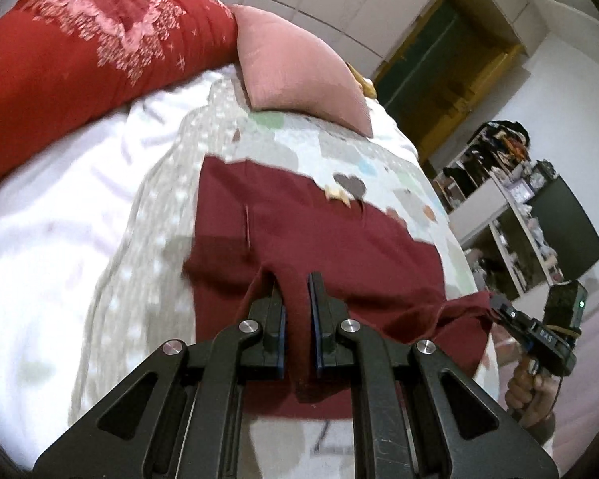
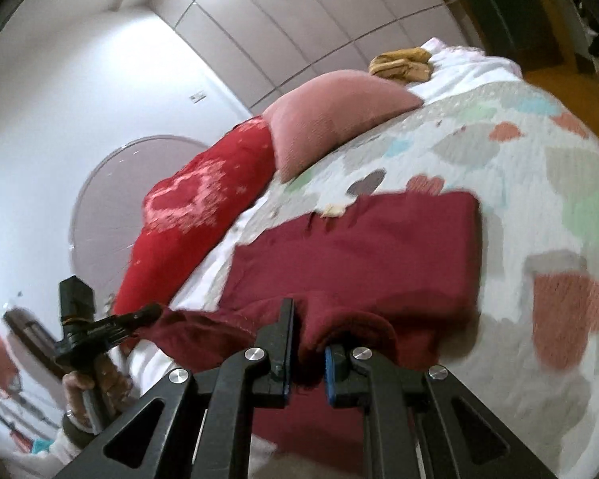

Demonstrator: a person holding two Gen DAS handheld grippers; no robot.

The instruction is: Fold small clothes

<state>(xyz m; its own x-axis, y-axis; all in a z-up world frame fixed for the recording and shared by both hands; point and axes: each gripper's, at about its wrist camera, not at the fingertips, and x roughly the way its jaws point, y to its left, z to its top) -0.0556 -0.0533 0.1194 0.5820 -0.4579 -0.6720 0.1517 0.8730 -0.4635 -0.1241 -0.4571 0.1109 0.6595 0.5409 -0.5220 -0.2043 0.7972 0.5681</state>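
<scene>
A dark red garment (image 1: 319, 231) lies flat on the heart-patterned quilt (image 1: 379, 151), with its near edge lifted off the bed. My left gripper (image 1: 295, 279) is shut on a fold of that edge; the cloth runs down between its pads. At the right of the left wrist view, my right gripper (image 1: 495, 305) pinches the garment's other near corner, with a hand (image 1: 531, 391) on its grip. In the right wrist view the right gripper (image 2: 307, 331) is shut on bunched garment (image 2: 359, 247), and the left gripper (image 2: 153, 313) holds the edge at the left.
A pink pillow (image 1: 299, 68) and a red patterned cushion (image 1: 80, 48) lie at the head of the bed, on a white sheet (image 1: 60, 239). A yellow-brown item (image 2: 399, 64) sits beyond the pillow. Cluttered shelves (image 1: 499, 183) stand to the right of the bed.
</scene>
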